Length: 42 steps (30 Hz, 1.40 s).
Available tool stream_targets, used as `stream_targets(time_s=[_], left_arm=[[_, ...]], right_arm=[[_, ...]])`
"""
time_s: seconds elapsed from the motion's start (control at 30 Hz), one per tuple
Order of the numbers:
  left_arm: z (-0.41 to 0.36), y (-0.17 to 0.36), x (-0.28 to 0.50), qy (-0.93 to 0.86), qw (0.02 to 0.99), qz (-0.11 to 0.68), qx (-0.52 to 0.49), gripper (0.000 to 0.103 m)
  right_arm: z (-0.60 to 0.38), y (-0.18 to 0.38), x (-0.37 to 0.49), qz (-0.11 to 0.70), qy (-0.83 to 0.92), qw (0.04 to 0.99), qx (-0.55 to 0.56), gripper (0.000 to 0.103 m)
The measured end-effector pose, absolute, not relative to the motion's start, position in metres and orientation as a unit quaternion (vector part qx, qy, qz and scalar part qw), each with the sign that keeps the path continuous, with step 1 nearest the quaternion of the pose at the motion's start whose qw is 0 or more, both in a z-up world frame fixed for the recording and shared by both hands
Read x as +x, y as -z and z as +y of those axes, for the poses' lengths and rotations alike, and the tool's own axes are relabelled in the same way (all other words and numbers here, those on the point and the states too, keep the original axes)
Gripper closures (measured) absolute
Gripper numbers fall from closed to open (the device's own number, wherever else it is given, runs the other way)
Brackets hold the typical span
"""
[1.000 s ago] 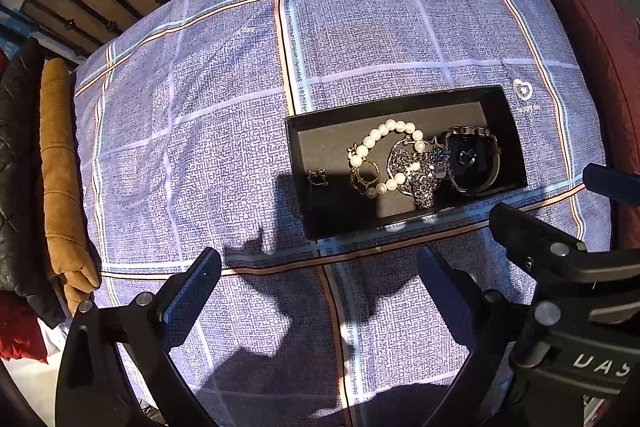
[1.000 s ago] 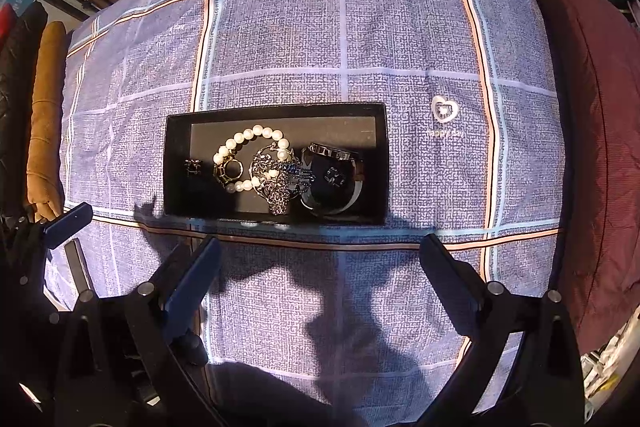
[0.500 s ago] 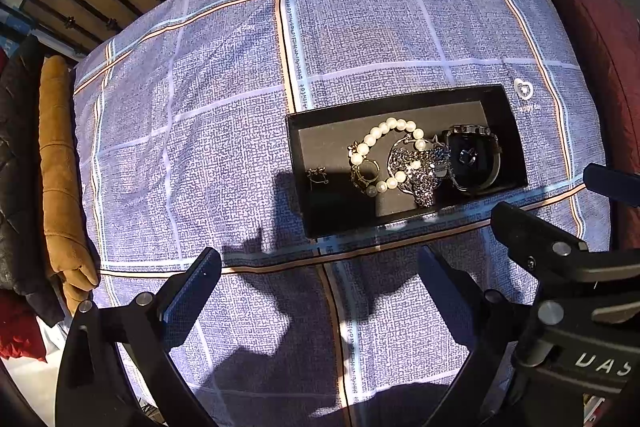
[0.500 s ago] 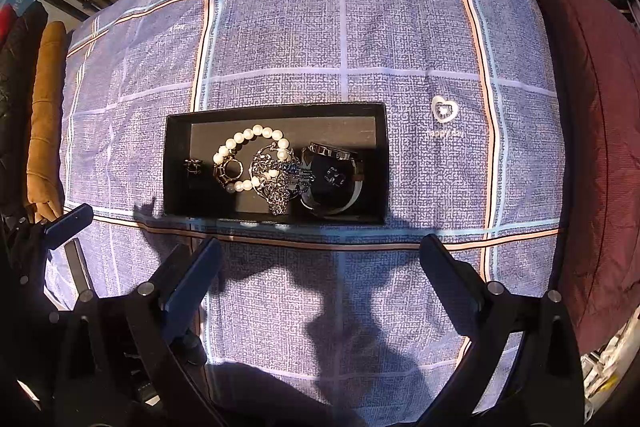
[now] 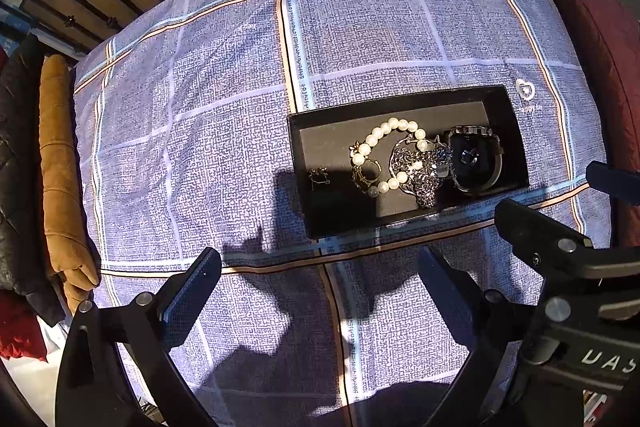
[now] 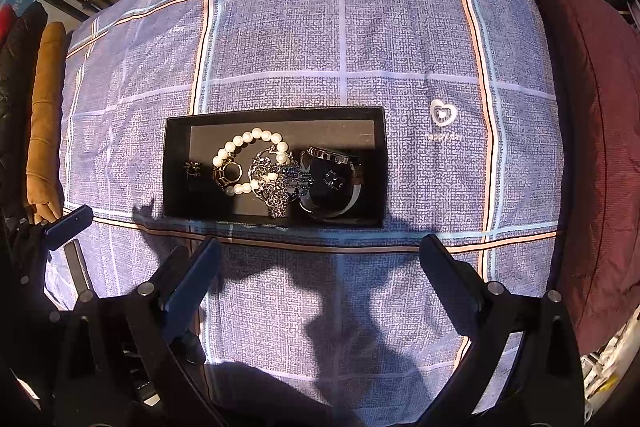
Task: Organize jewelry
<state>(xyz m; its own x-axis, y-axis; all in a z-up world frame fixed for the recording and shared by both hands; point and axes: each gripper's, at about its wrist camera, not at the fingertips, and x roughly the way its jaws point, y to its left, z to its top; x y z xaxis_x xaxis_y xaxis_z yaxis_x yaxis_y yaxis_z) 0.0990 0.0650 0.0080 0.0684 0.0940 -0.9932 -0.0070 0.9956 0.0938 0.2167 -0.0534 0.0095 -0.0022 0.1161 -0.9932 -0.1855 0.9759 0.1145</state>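
On bed, black tray [image 6: 172, 163] w/ jewelry heap [image 6: 264, 171] unchanged since before (both grippers [image 5: 316, 283] [image 6: 320, 267] wide open, empty).

Right tongs [image 6: 320, 267] spread wide above plaid cloth [image 6: 400, 27]; black tray [image 6: 176, 163] holds pearl bracelet [image 6: 240, 143], watch [image 6: 332, 179].

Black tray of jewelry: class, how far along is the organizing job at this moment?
Done: the pearl bracelet, chain necklace, watch and small earring all lie inside the black tray. In hand: nothing; the left gripper and right gripper hover with jaws open. Left: bracelet and necklace overlap, unsorted.
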Motion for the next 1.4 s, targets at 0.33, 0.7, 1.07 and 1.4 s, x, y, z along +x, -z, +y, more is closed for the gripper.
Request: stream_targets(time_s=[0.33, 0.7, 1.07, 1.4], left_arm=[[0.0661, -0.0075, 0.0990, -0.038, 0.730, 0.682, 0.032, 0.007], [0.0671, -0.0088, 0.0994, -0.032, 0.735, 0.677, 0.017, 0.007], [0.0622, -0.0116, 0.0965, -0.046, 0.752, 0.657, 0.043, 0.007], [0.0631, -0.0095, 0.0949, -0.039, 0.744, 0.665, 0.037, 0.010]], right_arm=[[-0.0528, -0.0090, 0.2177, 0.700, -0.109, 0.705, -0.026, 0.006], [-0.0516, -0.0083, 0.2171, 0.700, -0.111, 0.705, -0.026, 0.006], [-0.0519, -0.0147, 0.2182, 0.695, -0.114, 0.709, -0.022, 0.006], [-0.0499, -0.0127, 0.2171, 0.698, -0.119, 0.706, -0.025, 0.006]])
